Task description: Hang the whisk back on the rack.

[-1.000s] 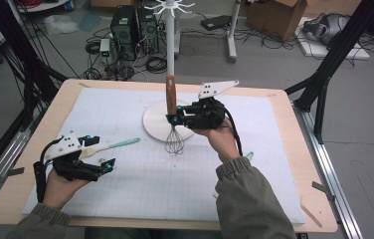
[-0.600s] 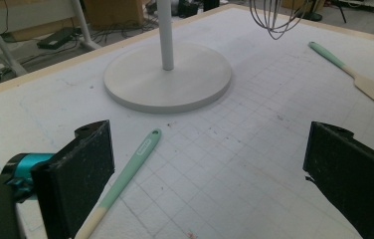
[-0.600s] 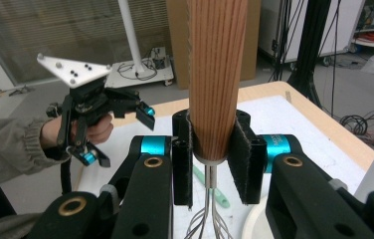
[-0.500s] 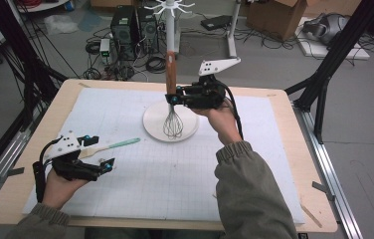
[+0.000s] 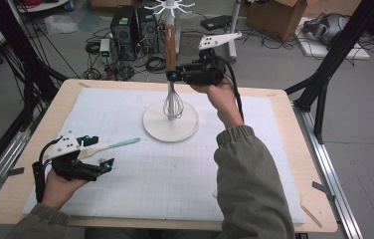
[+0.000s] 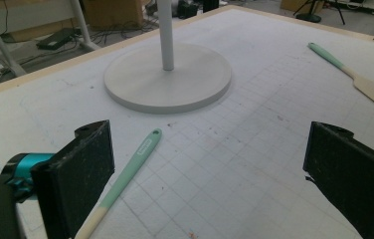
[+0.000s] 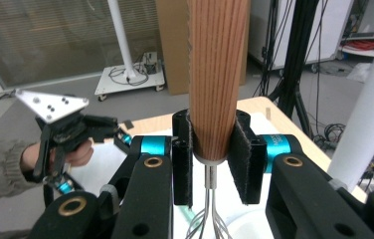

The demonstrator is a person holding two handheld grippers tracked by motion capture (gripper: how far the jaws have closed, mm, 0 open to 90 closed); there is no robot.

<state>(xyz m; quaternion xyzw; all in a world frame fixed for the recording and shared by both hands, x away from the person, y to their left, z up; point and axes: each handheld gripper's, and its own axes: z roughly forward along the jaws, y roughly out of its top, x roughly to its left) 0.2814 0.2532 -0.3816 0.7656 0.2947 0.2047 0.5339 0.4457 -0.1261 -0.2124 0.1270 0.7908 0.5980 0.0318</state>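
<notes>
Olive-green sleeves with ribbed cuffs on both arms. The left gripper (image 5: 106,166) and right gripper (image 5: 171,75) are black-bodied with teal collars, brass-ringed screws, black padded jaws, grey three-cornered plates on top and trailing black cables.

Whisk (image 5: 173,102): wire loops, grained wooden handle

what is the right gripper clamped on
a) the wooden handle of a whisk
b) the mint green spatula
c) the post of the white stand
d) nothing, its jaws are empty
a: the right gripper has both pads pressed on the whisk at the bottom of its wooden handle, wires hanging above the stand's round base.
</notes>
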